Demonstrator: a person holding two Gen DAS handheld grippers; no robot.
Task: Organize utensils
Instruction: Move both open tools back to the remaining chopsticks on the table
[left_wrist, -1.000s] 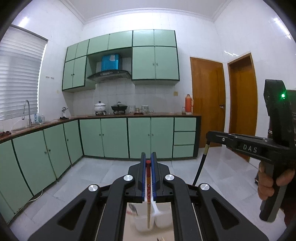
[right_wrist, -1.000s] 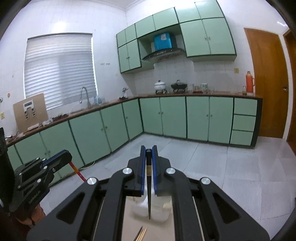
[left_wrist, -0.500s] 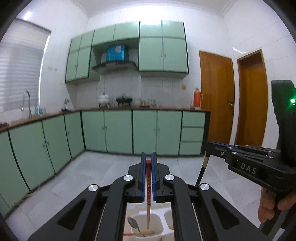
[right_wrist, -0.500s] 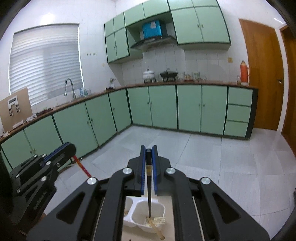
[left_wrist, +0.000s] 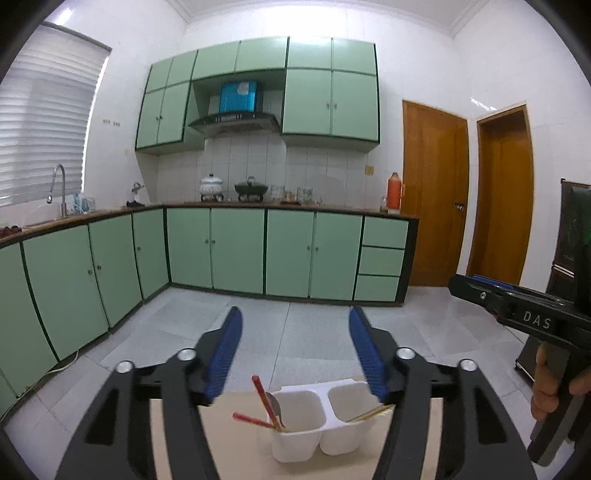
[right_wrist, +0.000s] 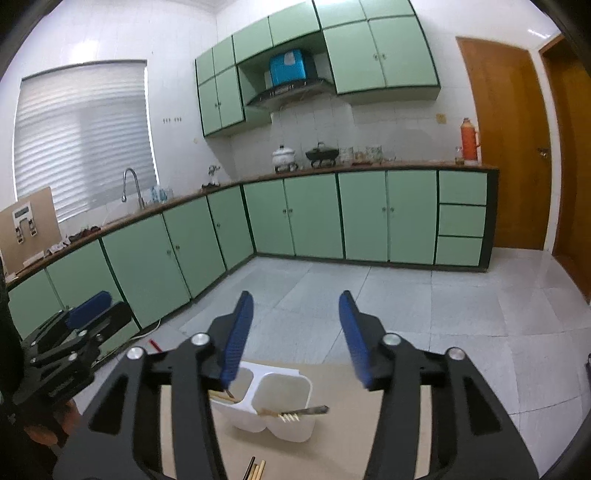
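Observation:
A white two-compartment holder (left_wrist: 314, 439) stands on a light brown table (left_wrist: 236, 443). Its left compartment holds red chopsticks (left_wrist: 264, 397) and a metal spoon (left_wrist: 275, 402). Its right compartment holds yellowish chopsticks (left_wrist: 369, 412). My left gripper (left_wrist: 295, 354) is open and empty above the holder. In the right wrist view the holder (right_wrist: 284, 424) holds a dark-handled fork (right_wrist: 299, 412) in its right compartment. My right gripper (right_wrist: 295, 336) is open and empty above it.
More chopsticks (right_wrist: 255, 469) lie on the table near its front edge. The right gripper's body (left_wrist: 524, 317) shows at the right of the left wrist view. The left gripper's body (right_wrist: 70, 343) shows at the left of the right wrist view. Green cabinets line the far walls.
Both grippers were shut, the left on a red chopstick and the right on a dark-handled utensil. Both have opened and the utensils now rest in the holder.

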